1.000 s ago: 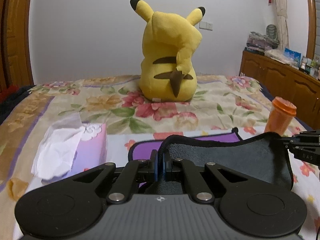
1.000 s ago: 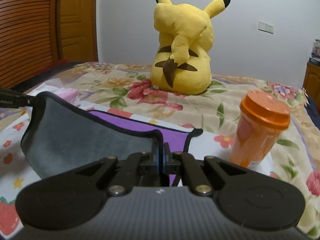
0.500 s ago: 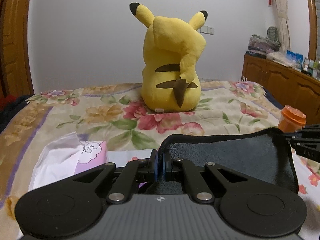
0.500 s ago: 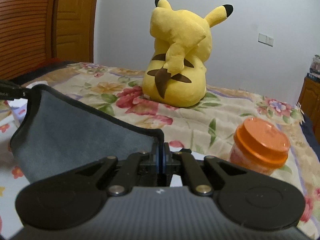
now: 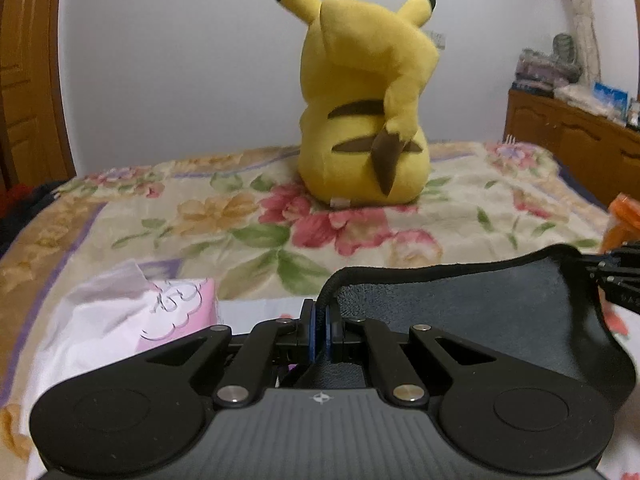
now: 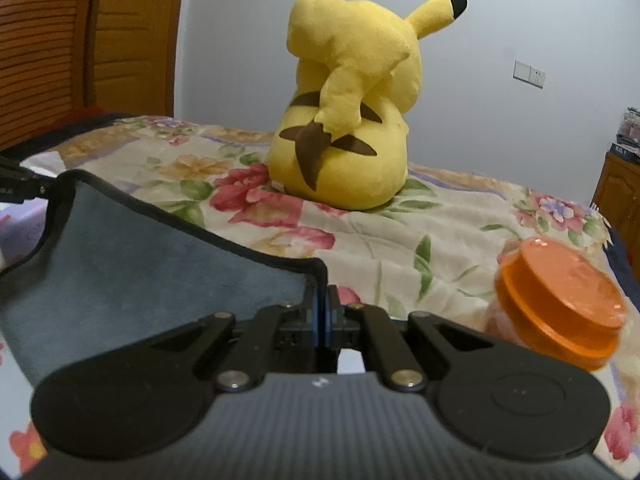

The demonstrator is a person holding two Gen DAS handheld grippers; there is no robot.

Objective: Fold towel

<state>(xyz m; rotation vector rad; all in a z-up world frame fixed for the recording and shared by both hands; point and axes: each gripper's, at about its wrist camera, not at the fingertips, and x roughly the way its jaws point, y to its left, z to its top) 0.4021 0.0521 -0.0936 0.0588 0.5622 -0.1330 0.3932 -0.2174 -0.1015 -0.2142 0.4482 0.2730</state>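
Note:
A grey towel (image 5: pixel 460 312) with a black hem hangs stretched between my two grippers above the bed. My left gripper (image 5: pixel 320 320) is shut on its left corner. My right gripper (image 6: pixel 322 312) is shut on its right corner, with the towel (image 6: pixel 132 256) spreading to the left. The right gripper's tip also shows at the right edge of the left wrist view (image 5: pixel 616 280). The left gripper's tip shows at the left edge of the right wrist view (image 6: pixel 20 184). The towel's lower part is hidden behind the gripper bodies.
A yellow Pikachu plush (image 5: pixel 368 120) sits on the floral bedspread (image 5: pixel 240 220) ahead. An orange-lidded jar (image 6: pixel 560 300) stands at the right. A pink tissue pack (image 5: pixel 132 320) lies at the left. A wooden cabinet (image 5: pixel 580 140) stands far right, a wooden door (image 6: pixel 80 40) left.
Both grippers have carried the towel forward toward the plush. The purple side of the towel seen lying on the bed earlier is now out of sight.

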